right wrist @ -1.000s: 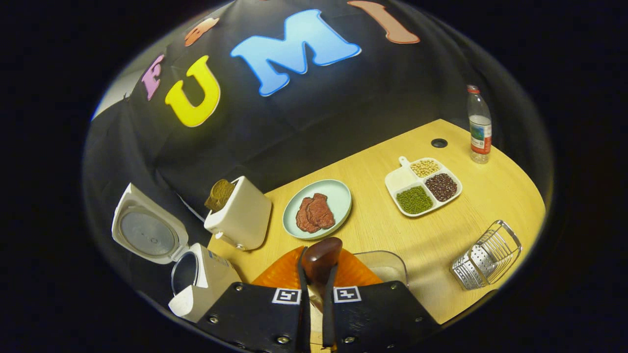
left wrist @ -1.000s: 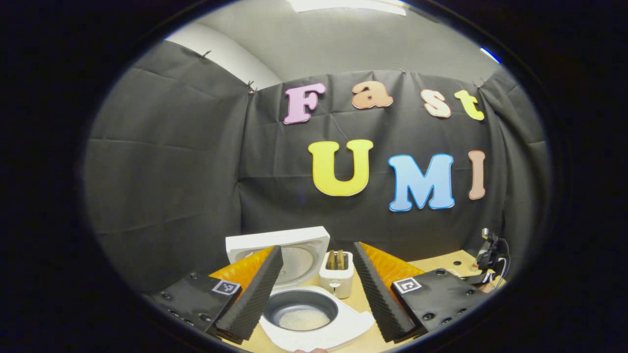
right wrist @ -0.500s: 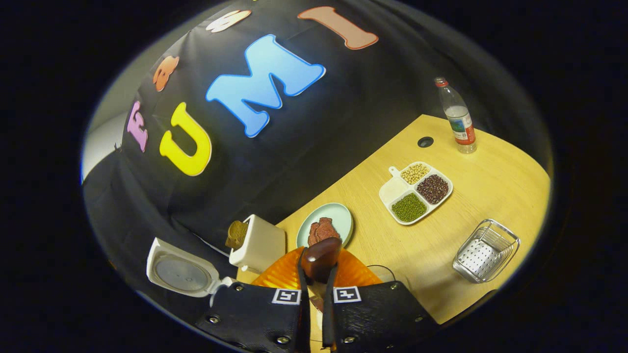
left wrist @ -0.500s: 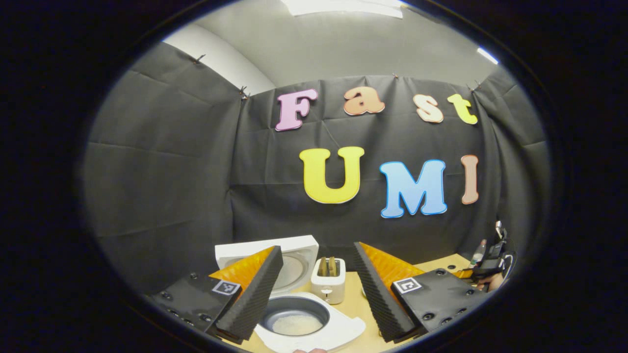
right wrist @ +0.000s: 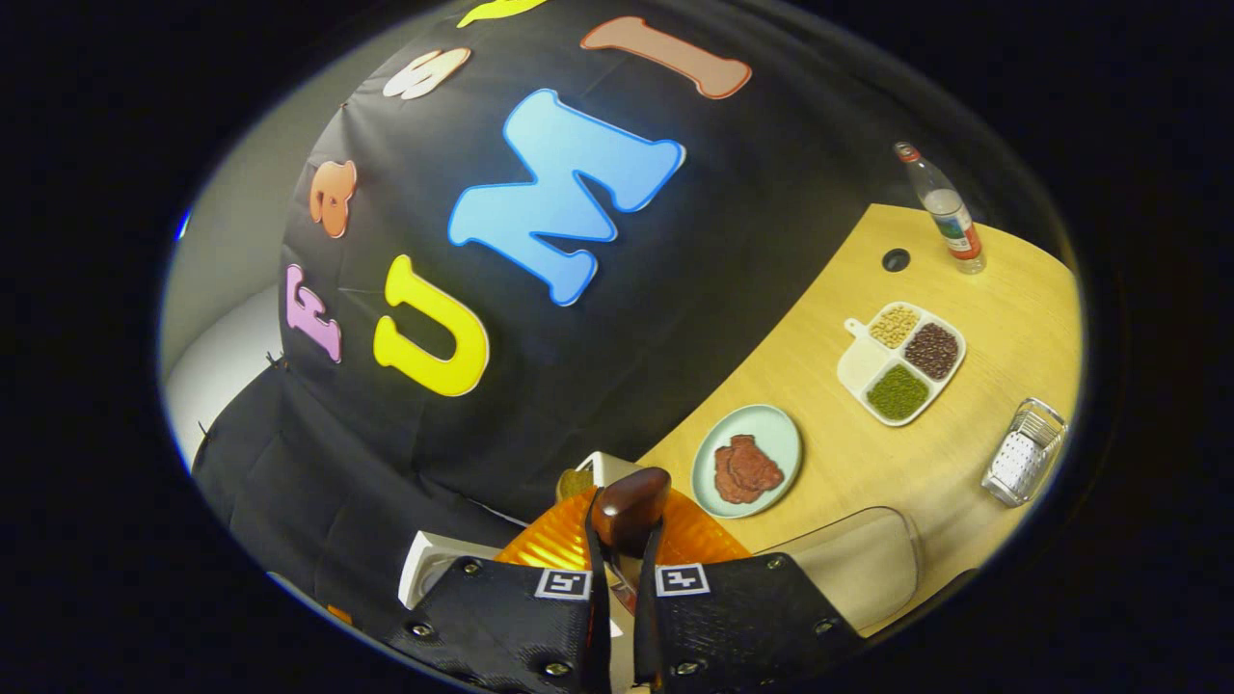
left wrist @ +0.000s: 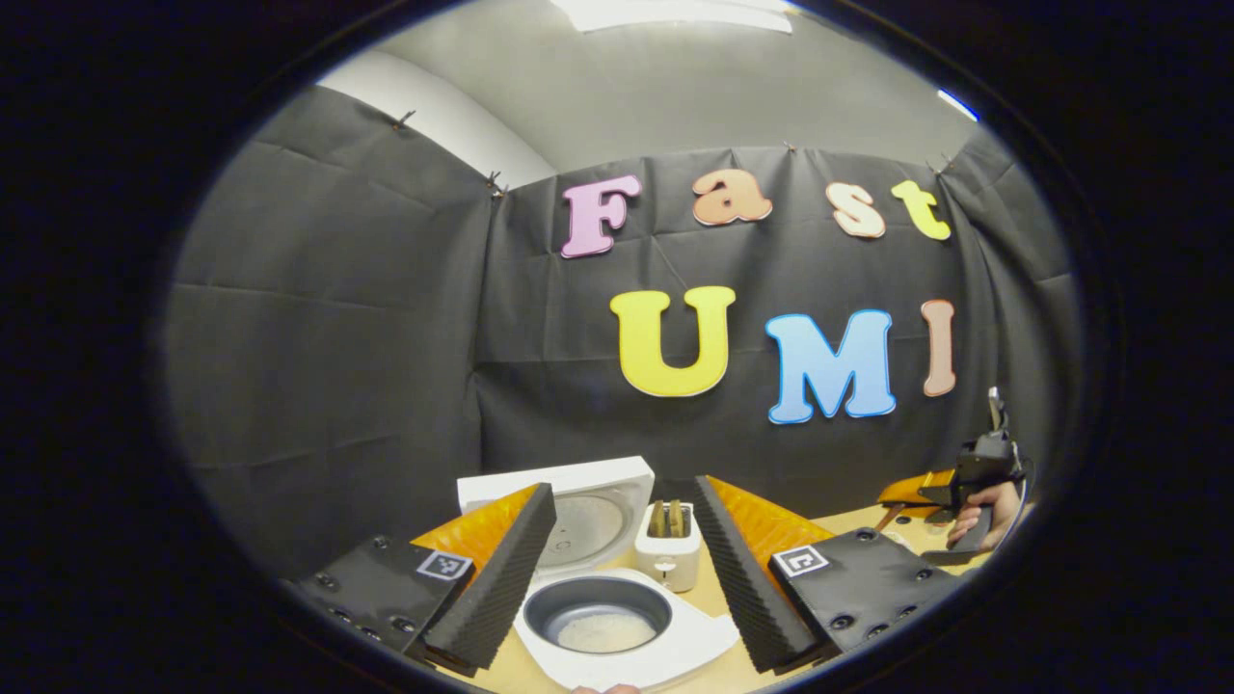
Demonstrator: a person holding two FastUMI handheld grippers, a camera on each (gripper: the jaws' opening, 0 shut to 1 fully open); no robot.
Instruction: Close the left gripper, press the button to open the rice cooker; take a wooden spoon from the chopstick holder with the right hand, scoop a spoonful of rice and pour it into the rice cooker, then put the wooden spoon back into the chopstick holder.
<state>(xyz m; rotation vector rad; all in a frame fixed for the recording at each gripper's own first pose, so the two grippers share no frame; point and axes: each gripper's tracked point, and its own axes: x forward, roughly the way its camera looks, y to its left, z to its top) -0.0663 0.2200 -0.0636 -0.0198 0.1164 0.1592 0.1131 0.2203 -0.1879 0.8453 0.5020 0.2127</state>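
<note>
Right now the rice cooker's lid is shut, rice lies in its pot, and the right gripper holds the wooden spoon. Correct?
No. The left gripper view shows the rice cooker with its lid raised open. Rice does lie in its pot, and the right gripper does hold the wooden spoon.

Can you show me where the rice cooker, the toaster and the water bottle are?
Rice cooker (left wrist: 605, 609): left gripper view, inner pot's rim.
Toaster (left wrist: 668, 564): left gripper view, front face.
Bottle (right wrist: 950, 223): right gripper view, label.

the right gripper (right wrist: 617, 578) hides most of the wooden spoon (right wrist: 631, 506); the bowl end sticks out, the handle is covered. the rice cooker (right wrist: 434, 564) is mostly behind the fingers. the toaster (right wrist: 583, 477) shows just a corner. the clear container (right wrist: 853, 564) is partly cut by the lower edge.

in the left gripper view, the rice cooker's front edge is cut off below.
</note>
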